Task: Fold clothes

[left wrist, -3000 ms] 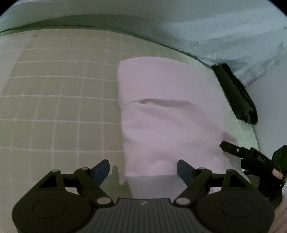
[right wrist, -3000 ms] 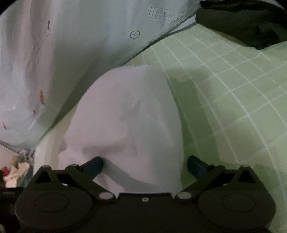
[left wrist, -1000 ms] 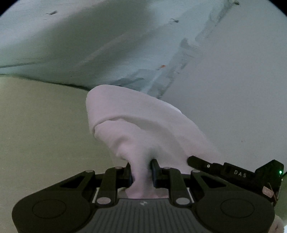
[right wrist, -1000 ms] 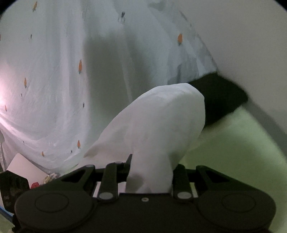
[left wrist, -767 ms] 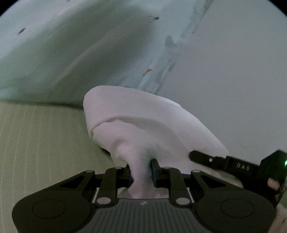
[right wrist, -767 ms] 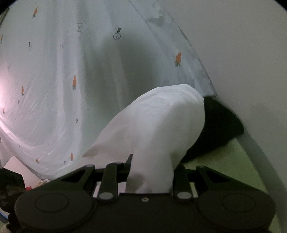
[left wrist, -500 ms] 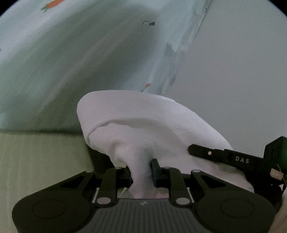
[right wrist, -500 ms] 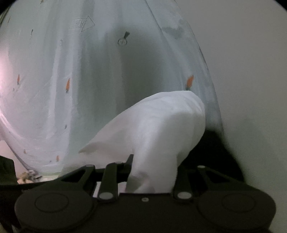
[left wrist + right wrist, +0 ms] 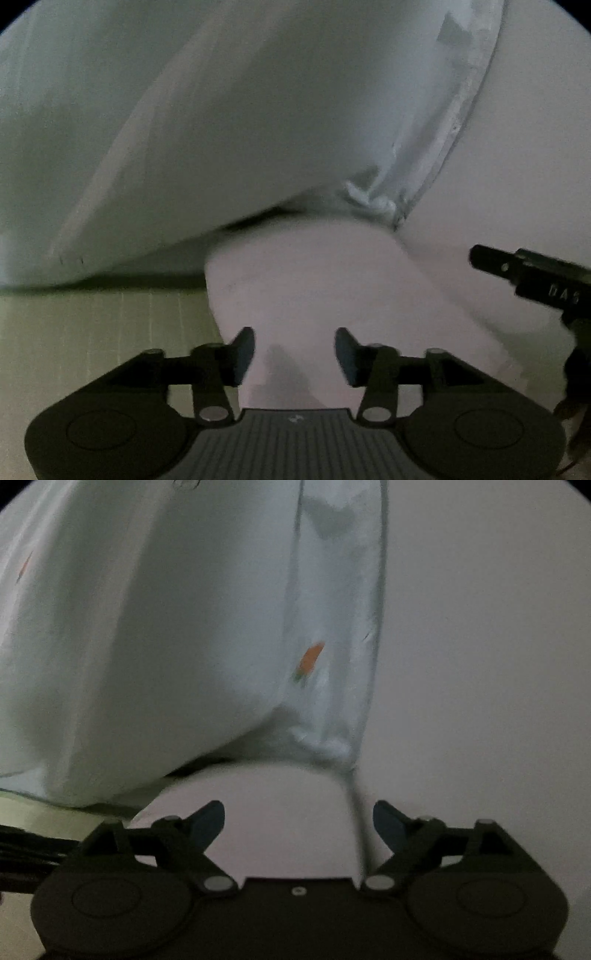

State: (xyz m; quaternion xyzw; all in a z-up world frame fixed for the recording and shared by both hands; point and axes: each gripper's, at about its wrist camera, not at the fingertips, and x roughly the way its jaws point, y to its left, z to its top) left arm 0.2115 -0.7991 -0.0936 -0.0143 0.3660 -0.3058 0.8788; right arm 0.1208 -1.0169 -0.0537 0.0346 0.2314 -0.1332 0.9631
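Note:
A folded white garment [image 9: 317,288] lies on the green checked sheet [image 9: 103,332], close under a pale quilt and against a wall. My left gripper [image 9: 294,352] is over its near edge with jaws opening; the cloth lies between the fingers, and the pads are off it. In the right wrist view the same white garment [image 9: 273,812] fills the low middle. My right gripper [image 9: 298,821] has its jaws opening wide, with the cloth below and between them, not pinched. A part of the right gripper [image 9: 532,277] shows at the right of the left wrist view.
A pale quilt [image 9: 155,635] with small orange carrot prints hangs over the far side of the garment. A plain light wall [image 9: 480,646] stands to the right. A dark band [image 9: 22,845] shows at the left edge of the right wrist view.
Both grippers carried the pinched white garment toward the quilt and wall, lowered it onto the sheet, and let go. The jaws, shut on cloth before, now stand apart.

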